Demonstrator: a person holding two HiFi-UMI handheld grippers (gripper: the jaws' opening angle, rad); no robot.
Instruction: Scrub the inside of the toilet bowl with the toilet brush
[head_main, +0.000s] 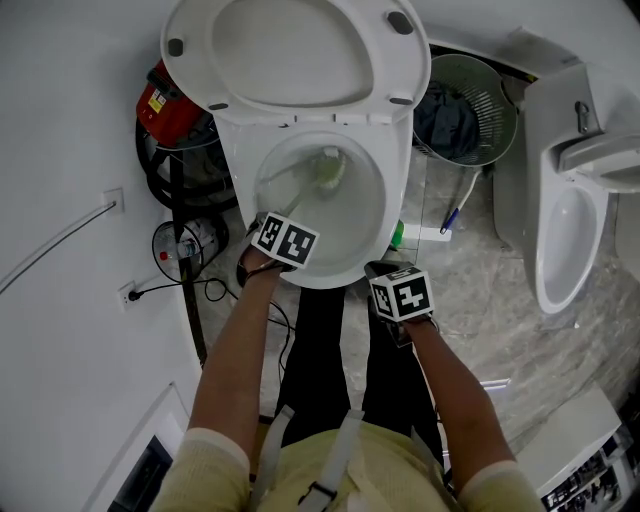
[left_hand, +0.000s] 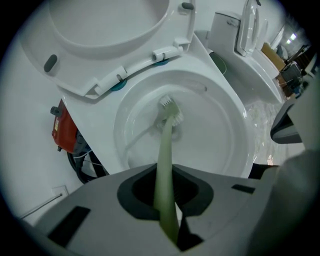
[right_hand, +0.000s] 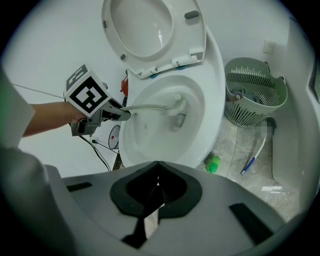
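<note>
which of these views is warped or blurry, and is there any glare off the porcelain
Head view: nearly straight lines, even light, no hard glare on the toilet bowl. Left gripper view: heavy fisheye, black corners, toilet brush handle soft near the lens. Right gripper view: same fisheye and dark corners; small highlight on the raised lid.

A person is wearing a pale yellow short-sleeved top (head_main: 395, 470) that is filling the head view at six o'clock, with its cuffed sleeves (head_main: 210, 462) ending at seven and five o'clock. Two light grey straps (head_main: 345, 440) are running down the chest to a black buckle (head_main: 320, 496), and black trousers (head_main: 325, 350) are showing just above at twelve o'clock. The left gripper (right_hand: 125, 114) and the right gripper (right_hand: 157, 165) are each carrying a white cube (head_main: 401, 293) with black square markers. The right gripper's fingers (right_hand: 210, 210) are showing matte grey with black recesses.
</note>
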